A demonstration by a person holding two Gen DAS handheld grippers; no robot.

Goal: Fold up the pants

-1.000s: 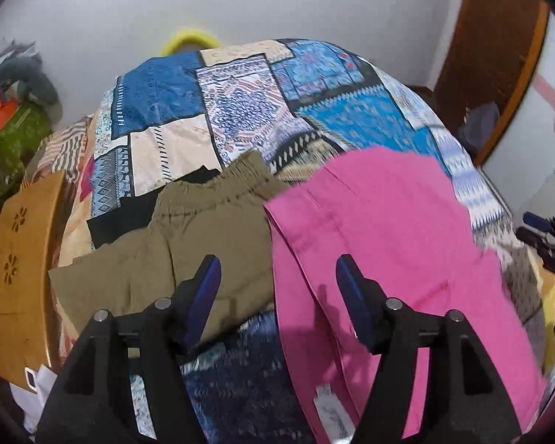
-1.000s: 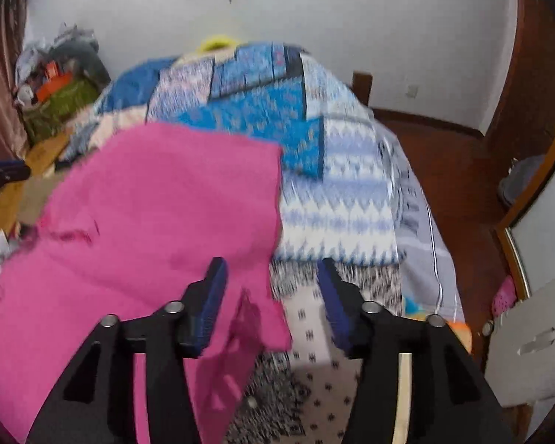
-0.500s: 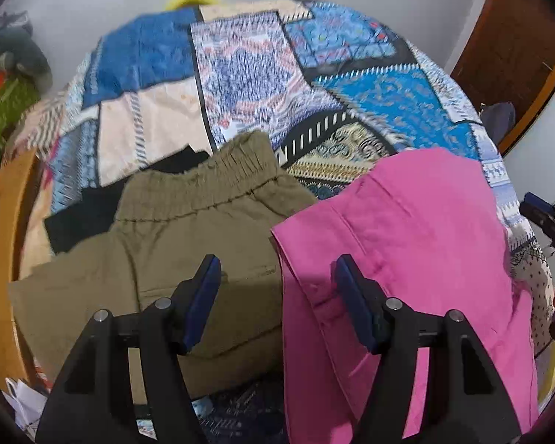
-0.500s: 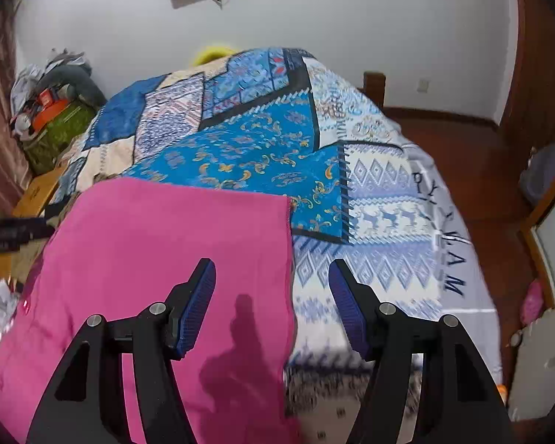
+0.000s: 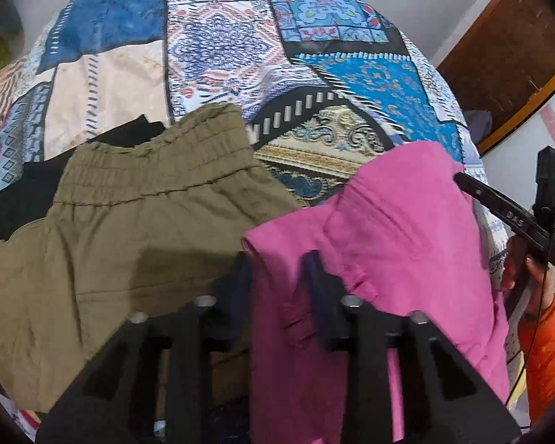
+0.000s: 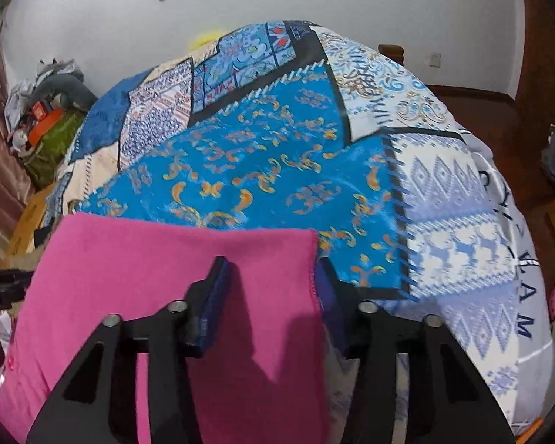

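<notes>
where the patchwork bedspread (image 6: 262,170) covers the bed, white walls behind, pink pants (image 5: 381,259) lie at its near edge, olive shorts (image 5: 122,244) touching their left. left gripper (image 5: 277,277) and right gripper (image 6: 270,288) straddle opposite pink corners, fingers parted.

Pink pants (image 5: 388,229) are seen beside olive-green pants (image 5: 129,229), over a black garment (image 5: 18,196). The bedspread (image 6: 277,170) is patterned in blue, cream and white patchwork.
</notes>
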